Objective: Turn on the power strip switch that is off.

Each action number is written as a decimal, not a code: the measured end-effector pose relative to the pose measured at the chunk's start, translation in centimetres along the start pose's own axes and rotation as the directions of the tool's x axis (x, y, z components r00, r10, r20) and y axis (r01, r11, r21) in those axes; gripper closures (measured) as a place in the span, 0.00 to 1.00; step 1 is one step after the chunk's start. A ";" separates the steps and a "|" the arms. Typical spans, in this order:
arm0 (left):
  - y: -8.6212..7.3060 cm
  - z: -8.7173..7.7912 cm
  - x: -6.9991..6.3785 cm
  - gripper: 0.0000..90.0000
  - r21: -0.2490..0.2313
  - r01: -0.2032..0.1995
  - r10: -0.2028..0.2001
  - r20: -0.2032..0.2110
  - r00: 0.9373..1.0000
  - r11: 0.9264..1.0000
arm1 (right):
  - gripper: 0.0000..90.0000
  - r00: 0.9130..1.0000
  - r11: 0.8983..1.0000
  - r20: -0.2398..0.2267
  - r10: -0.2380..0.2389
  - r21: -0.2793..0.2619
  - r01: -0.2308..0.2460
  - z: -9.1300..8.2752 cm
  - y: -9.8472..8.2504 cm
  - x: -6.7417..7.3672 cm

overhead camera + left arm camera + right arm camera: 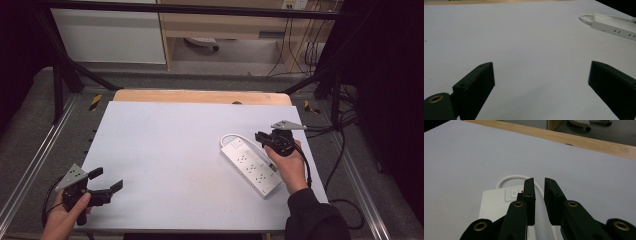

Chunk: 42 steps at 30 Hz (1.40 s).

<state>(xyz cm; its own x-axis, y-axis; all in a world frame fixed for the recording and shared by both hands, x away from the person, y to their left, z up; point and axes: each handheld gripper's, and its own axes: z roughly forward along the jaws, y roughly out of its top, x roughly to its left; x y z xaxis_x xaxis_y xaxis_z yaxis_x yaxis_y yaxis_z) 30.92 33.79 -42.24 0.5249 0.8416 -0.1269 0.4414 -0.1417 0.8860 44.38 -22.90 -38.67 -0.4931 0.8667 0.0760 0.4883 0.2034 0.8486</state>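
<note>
A white power strip point(251, 166) lies slanted on the right side of the white table top point(170, 150), with its white cable point(226, 138) looped at the far end. My right gripper point(261, 138) hovers over the strip's switch end. In the right gripper view its jaws point(539, 180) stand a narrow gap apart, open. The cable point(509, 178) runs beneath that gap, beside the strip's switch point(513, 193). My left gripper point(108, 178) rests at the near left corner, wide open point(541, 63) and holding nothing. The strip point(616, 26) lies far off at its upper right.
A wooden edge point(200, 96) borders the table's far side. Black frame posts point(57, 85) stand at both far corners, and dark cables point(345, 150) trail down the right side. The white surface between the two grippers is bare.
</note>
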 end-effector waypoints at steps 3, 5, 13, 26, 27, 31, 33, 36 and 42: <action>0.0 0.0 0.0 0.08 -0.001 0.001 -0.001 -0.001 1.000 1.000 | 0.92 1.000 1.000 -0.003 0.003 0.006 -0.003 0.2 -0.1 0.1; 0.0 0.0 0.0 0.08 -0.001 0.001 -0.001 -0.001 1.000 1.000 | 0.94 1.000 1.000 -0.007 0.008 0.002 -0.008 0.4 -0.1 0.1; 0.0 0.0 0.0 0.08 -0.002 -0.004 0.004 0.000 1.000 1.000 | 0.99 1.000 1.000 -0.017 0.007 0.007 -0.007 0.8 -0.4 0.6; 0.0 0.0 0.0 0.08 -0.002 -0.002 0.002 -0.001 1.000 1.000 | 1.00 1.000 0.999 -0.021 0.010 0.045 -0.009 1.7 -1.3 1.1; 0.0 0.0 0.0 0.08 -0.002 -0.002 0.002 -0.001 1.000 1.000 | 1.00 1.000 0.999 -0.022 0.015 0.047 -0.014 1.8 -1.4 1.2; 0.0 0.0 0.0 0.08 -0.002 -0.002 0.002 -0.001 1.000 1.000 | 1.00 1.000 0.998 -0.019 0.016 0.054 -0.015 2.0 -1.5 1.2; 0.0 0.0 0.0 0.08 -0.003 0.000 0.000 0.000 1.000 1.000 | 1.00 1.000 0.998 -0.017 0.018 0.059 -0.017 2.0 -1.5 1.3; 0.0 0.0 0.0 0.08 -0.002 -0.002 0.002 -0.001 1.000 1.000 | 1.00 1.000 0.998 -0.013 0.019 0.066 -0.018 2.0 -1.6 1.3; 0.0 -0.1 0.0 0.08 -0.004 0.001 -0.001 -0.001 1.000 1.000 | 1.00 1.000 0.995 -0.011 0.022 0.095 -0.021 2.4 -1.9 1.4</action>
<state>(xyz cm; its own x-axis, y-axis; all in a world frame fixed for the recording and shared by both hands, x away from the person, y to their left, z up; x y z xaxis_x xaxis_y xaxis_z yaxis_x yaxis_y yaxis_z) 30.89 33.83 -42.21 0.5241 0.8421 -0.1271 0.4390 -0.1392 0.8876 44.52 -21.01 -41.44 -0.4902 0.8659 0.1002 0.5645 0.2278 0.7934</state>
